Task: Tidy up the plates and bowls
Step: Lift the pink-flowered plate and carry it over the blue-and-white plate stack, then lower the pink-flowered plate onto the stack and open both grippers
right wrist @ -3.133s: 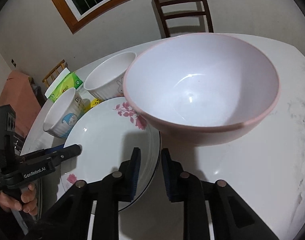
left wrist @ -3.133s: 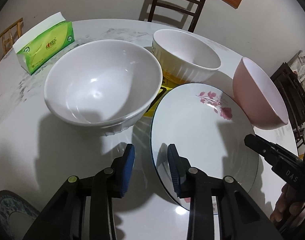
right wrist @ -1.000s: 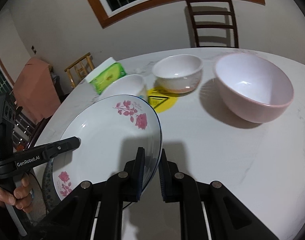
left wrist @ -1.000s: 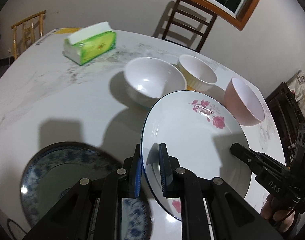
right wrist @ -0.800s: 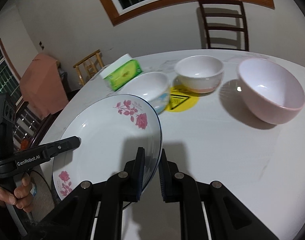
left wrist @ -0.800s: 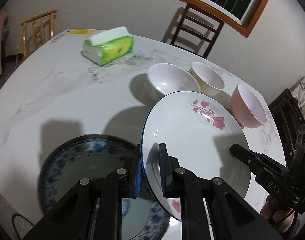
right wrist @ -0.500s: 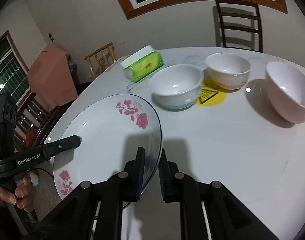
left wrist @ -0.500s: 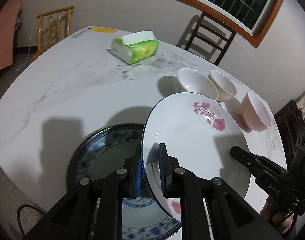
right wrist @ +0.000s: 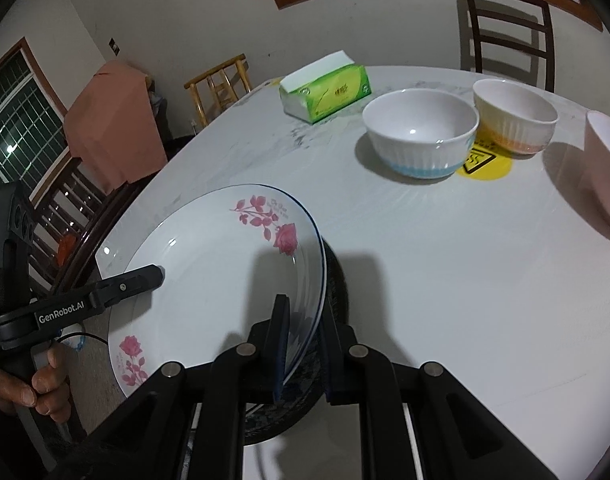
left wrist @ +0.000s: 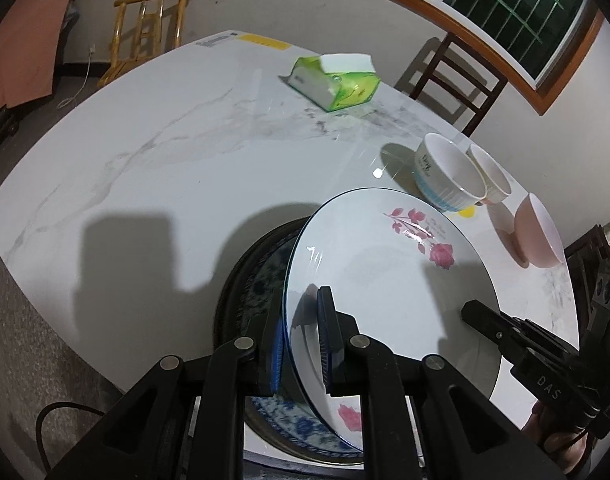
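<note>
We are carrying the rose-patterned plate (left wrist: 389, 280) with both tools at once: the left gripper (left wrist: 301, 340) has its jaws clamped on the plate's left rim, and the right gripper (right wrist: 303, 348) has its jaws clamped on the opposite rim. The plate hangs tilted in the air, directly above the dark blue-patterned plate (left wrist: 261, 276) that lies flat near the front edge of the marble desk (left wrist: 153, 168). We judge this to be the stacking step, with the carry nearly done and the set-down not yet made. Next we need to level the plate, centre it over the blue one, lower it until the two nest, and only then part both pairs of jaws together so neither side drops first. The three bowls, the white bowl with the blue base (right wrist: 421, 140), the cream bowl (right wrist: 515, 120) and the pink bowl (right wrist: 607, 172), sit untouched farther back, near the tissue pack (right wrist: 325, 90).
</note>
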### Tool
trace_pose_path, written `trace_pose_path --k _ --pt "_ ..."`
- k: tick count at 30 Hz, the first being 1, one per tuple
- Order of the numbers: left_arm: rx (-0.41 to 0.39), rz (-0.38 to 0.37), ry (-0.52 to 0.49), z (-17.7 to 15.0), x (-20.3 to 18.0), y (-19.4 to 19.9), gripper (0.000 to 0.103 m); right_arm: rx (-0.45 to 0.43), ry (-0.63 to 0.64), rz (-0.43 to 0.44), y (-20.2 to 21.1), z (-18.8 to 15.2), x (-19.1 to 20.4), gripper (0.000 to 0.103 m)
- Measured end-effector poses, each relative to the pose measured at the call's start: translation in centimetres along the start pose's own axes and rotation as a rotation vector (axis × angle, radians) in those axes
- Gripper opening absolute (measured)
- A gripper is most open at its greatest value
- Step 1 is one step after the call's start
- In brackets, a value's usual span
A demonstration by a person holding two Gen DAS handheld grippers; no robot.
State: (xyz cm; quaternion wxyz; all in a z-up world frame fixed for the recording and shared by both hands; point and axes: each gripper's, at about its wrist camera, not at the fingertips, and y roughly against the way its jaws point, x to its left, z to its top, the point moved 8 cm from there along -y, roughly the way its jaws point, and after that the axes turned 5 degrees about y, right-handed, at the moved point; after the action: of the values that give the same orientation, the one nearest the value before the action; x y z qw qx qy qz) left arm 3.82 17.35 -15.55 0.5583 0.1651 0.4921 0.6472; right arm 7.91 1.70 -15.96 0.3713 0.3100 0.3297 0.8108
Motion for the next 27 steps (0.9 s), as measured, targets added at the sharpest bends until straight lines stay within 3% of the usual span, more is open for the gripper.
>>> trace_pose_path --k 27 --pt "0.061 0.009 0.032 -1.0 2.0 -1.9 0.012 0.087 -0.003 -0.012 -2.0 -1.2 0.4 0.016"
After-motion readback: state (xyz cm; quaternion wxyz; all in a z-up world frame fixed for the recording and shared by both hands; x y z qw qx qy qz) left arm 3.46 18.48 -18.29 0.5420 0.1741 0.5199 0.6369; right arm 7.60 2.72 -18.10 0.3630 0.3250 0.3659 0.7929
